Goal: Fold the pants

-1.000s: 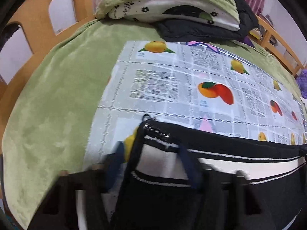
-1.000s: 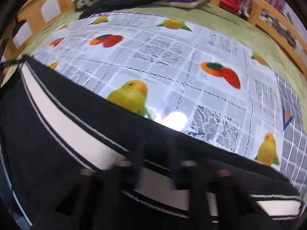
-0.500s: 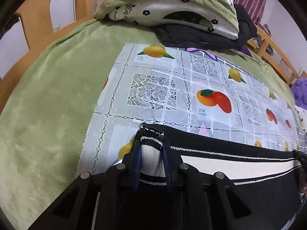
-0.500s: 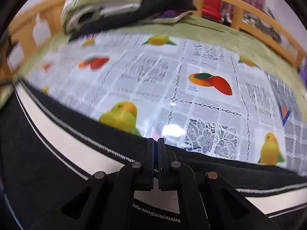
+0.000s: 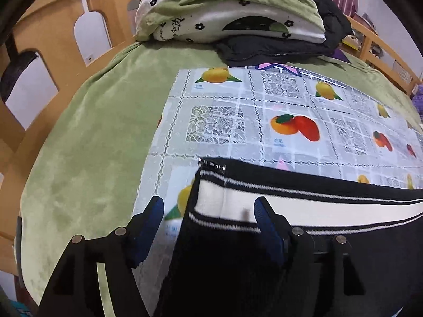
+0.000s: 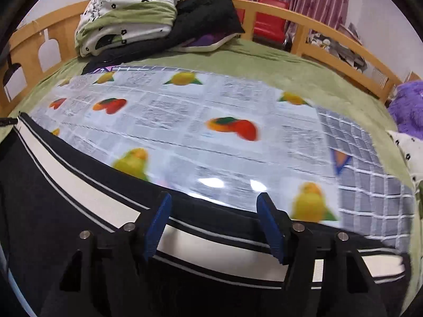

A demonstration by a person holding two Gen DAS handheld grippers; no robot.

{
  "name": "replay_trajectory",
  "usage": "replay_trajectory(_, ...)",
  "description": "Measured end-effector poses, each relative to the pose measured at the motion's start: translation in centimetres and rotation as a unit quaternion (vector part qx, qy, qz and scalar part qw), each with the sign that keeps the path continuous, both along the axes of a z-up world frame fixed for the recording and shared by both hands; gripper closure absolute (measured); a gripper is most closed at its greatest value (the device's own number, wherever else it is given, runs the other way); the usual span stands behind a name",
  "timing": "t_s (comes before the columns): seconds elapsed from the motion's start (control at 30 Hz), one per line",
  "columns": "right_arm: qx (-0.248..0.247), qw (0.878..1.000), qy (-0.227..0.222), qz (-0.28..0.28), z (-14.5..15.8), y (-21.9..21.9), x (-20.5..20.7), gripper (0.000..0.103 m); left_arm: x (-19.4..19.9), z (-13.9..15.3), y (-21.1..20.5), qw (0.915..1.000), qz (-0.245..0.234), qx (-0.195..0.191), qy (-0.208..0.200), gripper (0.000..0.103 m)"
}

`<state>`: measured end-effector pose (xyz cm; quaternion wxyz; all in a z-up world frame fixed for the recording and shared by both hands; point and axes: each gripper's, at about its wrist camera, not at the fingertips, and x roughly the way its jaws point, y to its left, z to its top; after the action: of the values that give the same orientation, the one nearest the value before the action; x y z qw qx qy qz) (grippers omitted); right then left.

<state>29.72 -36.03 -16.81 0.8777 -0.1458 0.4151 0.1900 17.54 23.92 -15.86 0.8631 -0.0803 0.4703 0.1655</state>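
Black pants [image 5: 304, 259] with a white side stripe edged in thin white lines lie flat across the near part of a fruit-print mat [image 5: 238, 121]. Their cuff end sits between the fingers of my left gripper [image 5: 208, 208], which is open and holds nothing. In the right wrist view the same pants [image 6: 66, 211] stretch from left to right along the mat [image 6: 211, 137]. My right gripper [image 6: 214, 211] is open above the striped edge and holds nothing.
The mat lies on a green blanket [image 5: 87, 142] on a bed with wooden rails [image 6: 330, 45]. Folded bedding [image 5: 230, 8] and dark clothes [image 5: 277, 50] are stacked at the far end. A purple plush item [image 6: 407, 108] sits at the right edge.
Both grippers have opened and let go of the pants, which now lie on the mat. Both have drawn back and risen a little.
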Motion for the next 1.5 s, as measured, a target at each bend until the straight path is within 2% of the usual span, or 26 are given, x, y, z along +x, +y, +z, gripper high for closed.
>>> replay_trajectory(0.1, -0.018, 0.999, 0.041, -0.002, -1.1, -2.5, 1.8, 0.038, -0.1, -0.3, -0.3, 0.9998, 0.010, -0.019, -0.001, 0.034)
replay_trajectory(0.2, -0.055, 0.995, 0.075, 0.022, -3.3, -2.9, 2.8, 0.042, 0.1, -0.8, -0.8, 0.9991, 0.017, -0.037, 0.006, 0.034)
replay_trajectory(0.23, -0.057, 0.995, 0.072, 0.033, -3.5, -2.7, 2.7, 0.056, 0.2, -0.8, -0.9, 0.9991, 0.016, -0.039, 0.008, 0.034)
replay_trajectory(0.27, -0.053, 0.995, 0.071, 0.046, -3.6, -2.6, 2.5, 0.097, 0.2, -0.8, -1.2, 0.9991, 0.017, -0.038, 0.009, 0.034)
replay_trajectory(0.3, -0.052, 0.994, 0.075, 0.058, -3.5, -2.4, 2.3, 0.099, 0.2, -0.7, -1.4, 0.9993, 0.018, -0.032, 0.010, 0.034)
replay_trajectory(0.4, -0.075, 0.994, 0.046, 0.060, -3.2, -2.0, 1.9, 0.101, 0.2, 0.0, -1.8, 0.9995, 0.015, -0.028, -0.002, 0.034)
replay_trajectory(0.53, -0.024, 0.999, 0.022, 0.032, -1.9, -3.0, 2.1, 0.100, 1.0, 1.0, -2.2, 0.9990, 0.014, -0.037, -0.022, 0.034)
replay_trajectory(0.63, -0.045, 0.998, 0.041, 0.013, -4.5, -2.2, 2.6, 0.099, 2.4, 0.9, -2.8, 0.9984, 0.007, -0.053, -0.017, 0.034)
replay_trajectory(0.67, -0.051, 0.998, 0.031, 0.008, -4.7, -1.8, 2.5, 0.097, 2.9, 0.8, -3.3, 0.9986, 0.005, -0.051, -0.011, 0.034)
replay_trajectory(0.77, -0.048, 0.998, 0.030, -0.025, -3.5, -1.9, 2.3, 0.095, 3.1, 0.9, -4.3, 0.9988, -0.004, -0.048, -0.012, 0.034)
replay_trajectory(0.9, -0.035, 0.997, -0.012, -0.066, -1.1, -2.8, 0.3, 0.089, 3.5, 0.3, -5.4, 0.9988, -0.019, -0.045, -0.006, 0.034)
replay_trajectory(1.03, -0.061, 0.993, 0.023, -0.093, -3.2, -3.6, 0.5, 0.088, 4.6, -1.7, -5.7, 0.9988, -0.022, -0.042, 0.016, 0.034)
replay_trajectory(1.1, -0.053, 0.992, 0.035, -0.106, -4.5, -4.2, 0.8, 0.088, 5.2, -3.0, -5.3, 0.9984, -0.016, -0.043, 0.034, 0.034)
replay_trajectory(1.17, -0.048, 0.992, 0.027, -0.112, -4.5, -4.2, 1.0, 0.088, 5.5, -3.5, -5.0, 0.9981, -0.016, -0.051, 0.032, 0.033)
replay_trajectory(1.33, -0.066, 0.986, 0.042, -0.144, -4.4, -3.5, 1.1, 0.088, 5.5, -3.4, -4.9, 0.9982, -0.019, -0.052, 0.023, 0.031)
replay_trajectory(1.43, -0.069, 0.982, 0.048, -0.170, -3.4, -3.1, 0.5, 0.088, 4.5, -2.4, -4.5, 0.9963, -0.025, -0.081, 0.015, 0.031)
replay_trajectory(1.5, -0.053, 0.981, 0.042, -0.180, -2.0, -2.5, -0.7, 0.087, 3.7, -1.7, -4.1, 0.9943, -0.025, -0.103, 0.011, 0.031)
